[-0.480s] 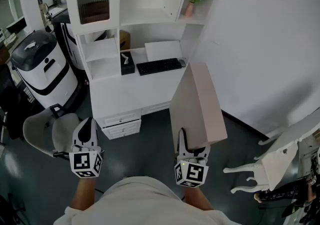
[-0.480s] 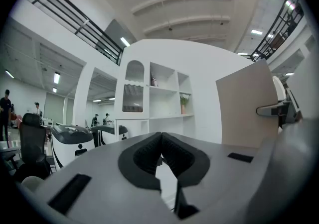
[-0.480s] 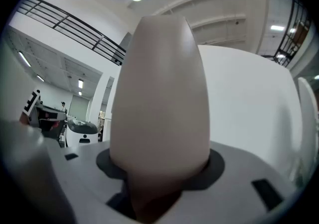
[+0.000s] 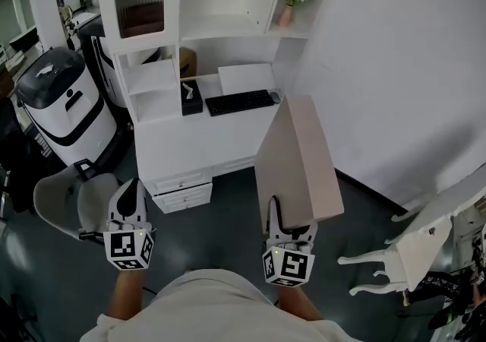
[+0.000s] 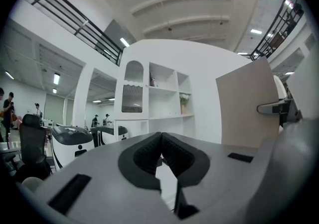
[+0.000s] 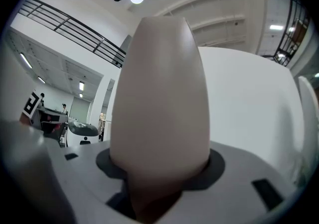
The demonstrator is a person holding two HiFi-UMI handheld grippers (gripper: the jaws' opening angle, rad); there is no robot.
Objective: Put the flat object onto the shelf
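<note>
A flat beige board (image 4: 300, 162) stands up out of my right gripper (image 4: 290, 231), which is shut on its lower edge. In the right gripper view the board (image 6: 162, 103) fills the middle and hides what lies ahead. My left gripper (image 4: 130, 207) hangs at the lower left of the head view, shut and empty; in the left gripper view its black pads (image 5: 172, 154) meet with nothing between them. The white shelf unit (image 4: 228, 25) rises above the white desk (image 4: 201, 135), beyond the board. In the left gripper view the board (image 5: 246, 103) shows at the right.
On the desk lie a black keyboard (image 4: 241, 101), a black box (image 4: 190, 97) and a white sheet (image 4: 247, 76). A pink vase with flowers (image 4: 292, 0) stands on a side shelf. A white-and-black machine (image 4: 64, 101) and a grey chair (image 4: 72, 200) are at the left, white furniture legs (image 4: 410, 245) at the right.
The board and my right gripper have shifted very slightly; the view has crept a little towards the desk. The left gripper has barely moved.
</note>
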